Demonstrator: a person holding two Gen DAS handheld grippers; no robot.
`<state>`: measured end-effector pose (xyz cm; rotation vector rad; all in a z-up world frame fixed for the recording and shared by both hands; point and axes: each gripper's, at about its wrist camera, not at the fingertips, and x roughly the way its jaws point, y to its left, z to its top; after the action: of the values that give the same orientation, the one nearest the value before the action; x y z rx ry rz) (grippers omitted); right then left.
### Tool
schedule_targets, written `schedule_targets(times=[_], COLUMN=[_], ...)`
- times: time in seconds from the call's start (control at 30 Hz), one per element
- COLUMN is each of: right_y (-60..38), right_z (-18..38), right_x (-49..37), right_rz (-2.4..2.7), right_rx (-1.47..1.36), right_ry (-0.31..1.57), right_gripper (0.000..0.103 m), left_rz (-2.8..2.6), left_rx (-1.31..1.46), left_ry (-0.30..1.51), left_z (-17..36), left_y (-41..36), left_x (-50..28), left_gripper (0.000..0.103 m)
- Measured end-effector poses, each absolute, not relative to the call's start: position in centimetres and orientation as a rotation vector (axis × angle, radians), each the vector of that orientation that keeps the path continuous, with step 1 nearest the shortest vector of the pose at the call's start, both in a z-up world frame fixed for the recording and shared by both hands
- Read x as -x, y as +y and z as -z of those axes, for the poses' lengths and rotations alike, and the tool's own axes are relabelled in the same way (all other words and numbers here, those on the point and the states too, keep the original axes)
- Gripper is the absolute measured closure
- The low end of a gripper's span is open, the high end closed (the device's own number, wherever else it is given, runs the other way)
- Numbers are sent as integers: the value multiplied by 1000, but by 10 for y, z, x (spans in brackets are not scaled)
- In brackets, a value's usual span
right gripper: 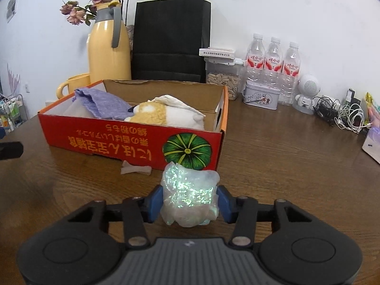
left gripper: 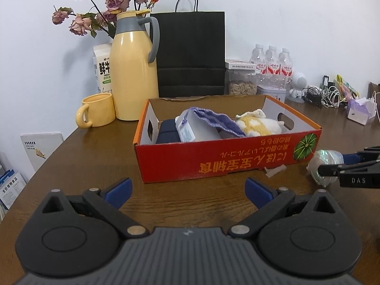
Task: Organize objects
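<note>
A red cardboard box [left gripper: 213, 161] with a pumpkin print stands in the middle of the wooden table. It holds a purple cloth [left gripper: 218, 121], a white container [left gripper: 194, 128], a yellow-and-white plush [left gripper: 258, 123] and a dark blue item [left gripper: 167, 133]. Just in front of the box's right corner [right gripper: 218, 147], my right gripper [right gripper: 190, 201] is shut on a crumpled glittery plastic bag [right gripper: 190, 190], its blue pads [right gripper: 155, 201] pressing both sides. Seen from the left wrist, that bag [left gripper: 329, 163] sits at the far right. My left gripper [left gripper: 188, 190] stands open over bare table before the box, with nothing between its fingers.
A small translucent scrap [right gripper: 135, 168] lies against the box front. Behind the box stand a yellow jug [left gripper: 133, 71], a yellow mug [left gripper: 98, 112], a black paper bag [left gripper: 190, 52], water bottles [right gripper: 273, 57], a seed jar [right gripper: 222, 78] and a tin [right gripper: 261, 96]. Cables [right gripper: 344, 114] lie at the far right.
</note>
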<state>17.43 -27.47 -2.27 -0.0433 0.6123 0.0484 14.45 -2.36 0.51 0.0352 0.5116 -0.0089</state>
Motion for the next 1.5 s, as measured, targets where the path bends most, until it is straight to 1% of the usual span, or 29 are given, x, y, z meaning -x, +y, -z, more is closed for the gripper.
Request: schedule_targets(times=[0.07,0.4,0.63,0.9,1.17,1.33,1.4,1.43,1.5], right_y=[-276,-282,-290,-305,-308,-309,-309,-308,-307], right_z=[24,23,18,11,11,11,12,13,13], right_x=[-175,-172,-169,-158,-152,-150,-149,-149,-148], right_rz=[-53,-80,-87,-63,-38,-13,-5,-5,-8], right_rx=[34,-9,-42,-91,-104,-106,-105,-104,-104], right_ry=[610,569,520,435,412,404,405,405,402], right_gripper=[62,69,70,70,70,70,69,69,69], left_rz=[7,19,53,102,87,41,19,17,10], left_rx=[-36,-48,-69,-55,-60,-9,-6,-5,-2], left_ry=[517,536,556,614,602,591,593,600,617], left_z=[-4,2,6,20,36,36,36,36,38], left_y=[-24,-36,-61,-106,-141,-148,-151,-152,-153], left_x=[-145,-150,-162,-195,-220,-231,-235,-237,-239], left_gripper=[0,0,0,0,0,0,9,11,20])
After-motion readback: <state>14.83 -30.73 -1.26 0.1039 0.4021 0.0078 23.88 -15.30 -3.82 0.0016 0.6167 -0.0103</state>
